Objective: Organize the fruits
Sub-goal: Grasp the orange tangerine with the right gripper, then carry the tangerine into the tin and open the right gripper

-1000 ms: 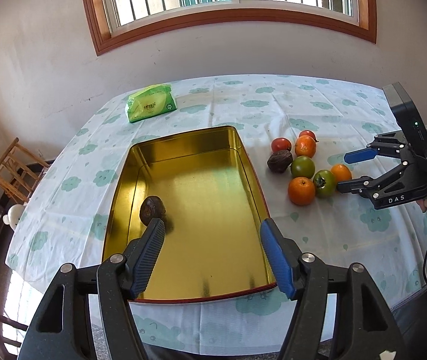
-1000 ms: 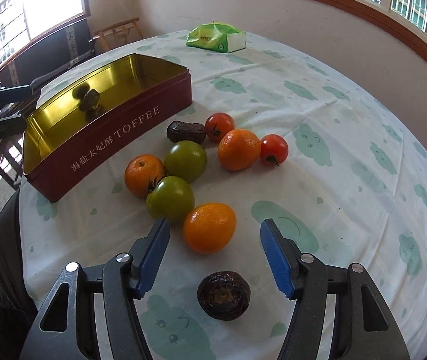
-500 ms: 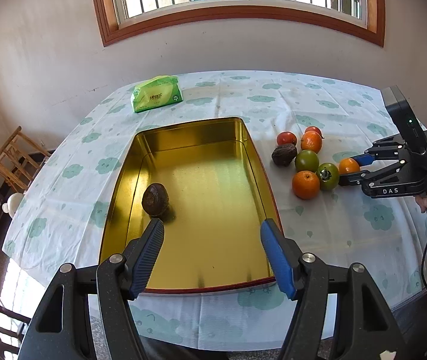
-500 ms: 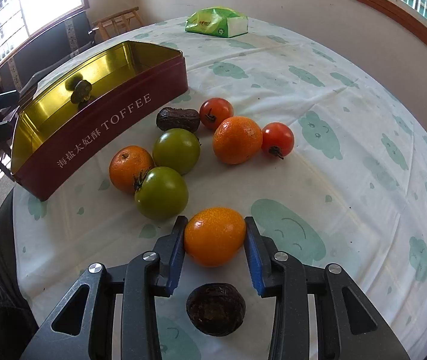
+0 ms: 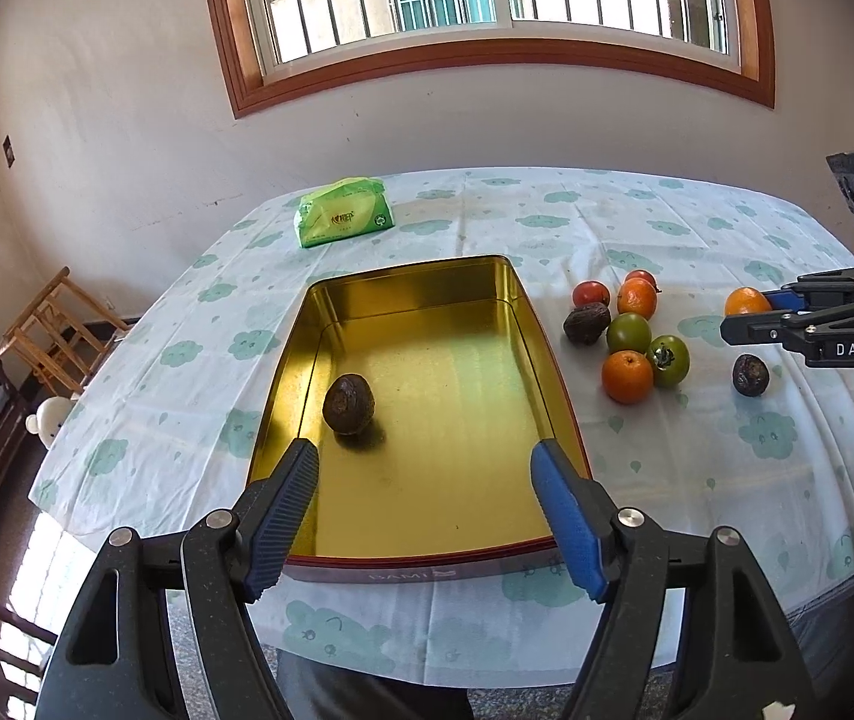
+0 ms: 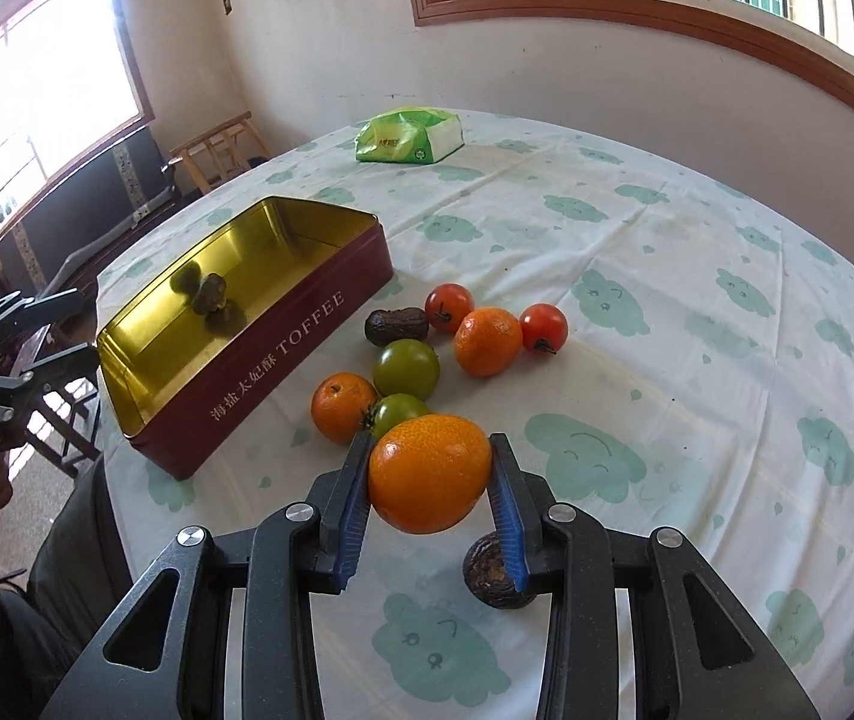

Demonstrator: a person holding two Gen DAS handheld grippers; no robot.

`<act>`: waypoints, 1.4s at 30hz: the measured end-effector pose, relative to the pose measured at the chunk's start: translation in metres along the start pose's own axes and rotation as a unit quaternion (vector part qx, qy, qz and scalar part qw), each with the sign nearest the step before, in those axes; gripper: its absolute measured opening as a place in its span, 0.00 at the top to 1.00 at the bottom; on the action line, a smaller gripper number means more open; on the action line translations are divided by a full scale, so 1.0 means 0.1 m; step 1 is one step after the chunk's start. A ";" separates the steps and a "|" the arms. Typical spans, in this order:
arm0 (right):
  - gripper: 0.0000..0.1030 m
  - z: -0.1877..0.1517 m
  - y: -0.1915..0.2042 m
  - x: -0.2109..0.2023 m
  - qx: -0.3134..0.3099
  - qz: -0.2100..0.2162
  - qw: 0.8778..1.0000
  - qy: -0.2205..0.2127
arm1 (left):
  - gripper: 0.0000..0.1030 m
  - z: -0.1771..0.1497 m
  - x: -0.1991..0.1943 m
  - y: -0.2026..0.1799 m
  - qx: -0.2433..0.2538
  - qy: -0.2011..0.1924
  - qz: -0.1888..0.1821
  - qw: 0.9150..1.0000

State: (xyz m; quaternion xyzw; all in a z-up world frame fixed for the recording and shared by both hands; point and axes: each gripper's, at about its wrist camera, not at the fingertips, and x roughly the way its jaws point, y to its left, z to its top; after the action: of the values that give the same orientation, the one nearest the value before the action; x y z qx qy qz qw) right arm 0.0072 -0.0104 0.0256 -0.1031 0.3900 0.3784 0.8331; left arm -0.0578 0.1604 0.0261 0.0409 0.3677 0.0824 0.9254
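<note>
Orange fruit (image 6: 430, 471) sits clamped between the right gripper (image 6: 430, 480) jaws, above the tablecloth (image 6: 637, 276).

Left wrist view: you look steeply down from the table's (image 5: 319, 630) near edge, close over the toffee tin (image 5: 427, 570), toward the window wall. Right wrist view: lower, probably nearer the tablecloth, facing across the table's right side. Shared: tin (image 6: 283, 360), fruit cluster (image 6: 427, 354).
</note>
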 end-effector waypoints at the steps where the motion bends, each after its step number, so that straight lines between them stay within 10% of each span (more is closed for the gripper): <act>1: 0.63 0.02 0.04 -0.01 0.002 0.005 1.000 -0.004 | 0.31 -0.01 -0.01 0.01 0.000 -0.002 0.003 1.000; 22: 0.63 0.70 1.45 0.66 -0.049 0.076 0.996 0.016 | 0.25 -0.34 -0.13 0.54 -0.039 0.000 0.035 0.999; 42: 0.63 0.91 2.01 1.40 -0.052 0.076 0.991 0.097 | 0.24 -0.58 -0.07 0.79 -0.063 0.022 0.036 0.997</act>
State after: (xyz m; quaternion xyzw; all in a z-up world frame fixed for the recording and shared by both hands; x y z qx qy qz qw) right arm -0.0263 0.2484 0.0093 -0.1529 0.4553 0.4484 0.7538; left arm -0.1123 0.2372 -0.0002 -0.0064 0.3802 0.1396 0.9143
